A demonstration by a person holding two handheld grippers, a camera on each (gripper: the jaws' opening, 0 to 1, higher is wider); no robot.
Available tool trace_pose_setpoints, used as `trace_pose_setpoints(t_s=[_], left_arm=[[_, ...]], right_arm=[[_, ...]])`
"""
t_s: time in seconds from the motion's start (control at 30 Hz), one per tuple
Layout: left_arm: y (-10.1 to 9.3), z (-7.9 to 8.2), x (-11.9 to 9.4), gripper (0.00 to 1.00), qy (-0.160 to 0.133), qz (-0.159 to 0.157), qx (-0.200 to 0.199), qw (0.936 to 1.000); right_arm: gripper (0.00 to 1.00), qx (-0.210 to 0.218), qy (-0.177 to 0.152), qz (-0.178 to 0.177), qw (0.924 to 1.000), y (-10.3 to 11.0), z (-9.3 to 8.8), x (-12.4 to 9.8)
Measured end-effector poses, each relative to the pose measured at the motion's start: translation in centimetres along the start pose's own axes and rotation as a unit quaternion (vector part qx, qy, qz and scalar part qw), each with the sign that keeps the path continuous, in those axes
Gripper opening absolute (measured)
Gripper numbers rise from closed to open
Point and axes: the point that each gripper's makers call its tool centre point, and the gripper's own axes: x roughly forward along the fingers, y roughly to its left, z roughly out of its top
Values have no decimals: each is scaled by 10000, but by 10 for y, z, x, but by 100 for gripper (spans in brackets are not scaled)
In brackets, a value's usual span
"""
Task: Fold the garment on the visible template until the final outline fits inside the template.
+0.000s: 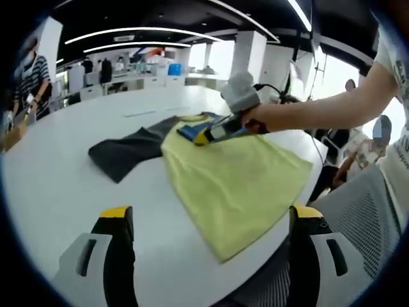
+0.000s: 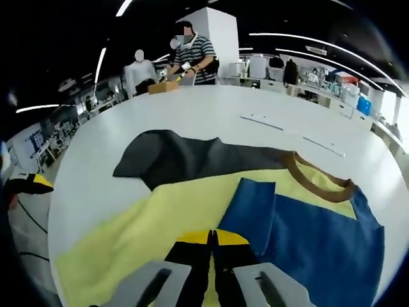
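Left claw (image 1: 211,224): jaws spread wide, nothing between them, held above the near edge of the white table (image 1: 57,185) and apart from the garment.

Right claw (image 2: 213,240): jaws pressed together with no gap visible, tips down on the yellow cloth just beside the blue sleeve (image 2: 255,214); whether a fold of cloth is pinched between them cannot be told. In the left gripper view the same claw (image 1: 200,136) sits at the far end of the shirt, gripped by a person's hand (image 1: 255,117).

T-shirt (image 1: 236,182): yellow body, blue sleeves, brown collar (image 2: 319,179); spread flat on the table, its hem reaching the near table edge.

Dark grey cloth (image 1: 124,152): lies flat under and beside the shirt's far side, extending out from beneath it.

Background: person in a striped top (image 2: 195,51) standing at the far side of the table; office desks and ceiling light strips beyond.
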Motion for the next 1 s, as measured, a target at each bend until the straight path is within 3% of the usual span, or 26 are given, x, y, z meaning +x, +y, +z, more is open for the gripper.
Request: trace_pose_setpoints(t_s=[0.13, 0.4, 0.73, 1.0], left_arm=[[1, 0, 0, 98, 19, 7, 30, 10000], [1, 2, 0, 98, 4, 11, 61, 10000], [2, 1, -2, 98, 17, 40, 63, 10000], [4, 1, -3, 98, 22, 70, 64, 10000]], right_arm=[[24, 31, -93, -221, 9997, -12, 4, -4], [28, 467, 24, -498, 9977, -29, -7, -8], [10, 804, 198, -528, 9952, -27, -19, -9], [0, 1088, 45, -480, 9929, -26, -12, -9]])
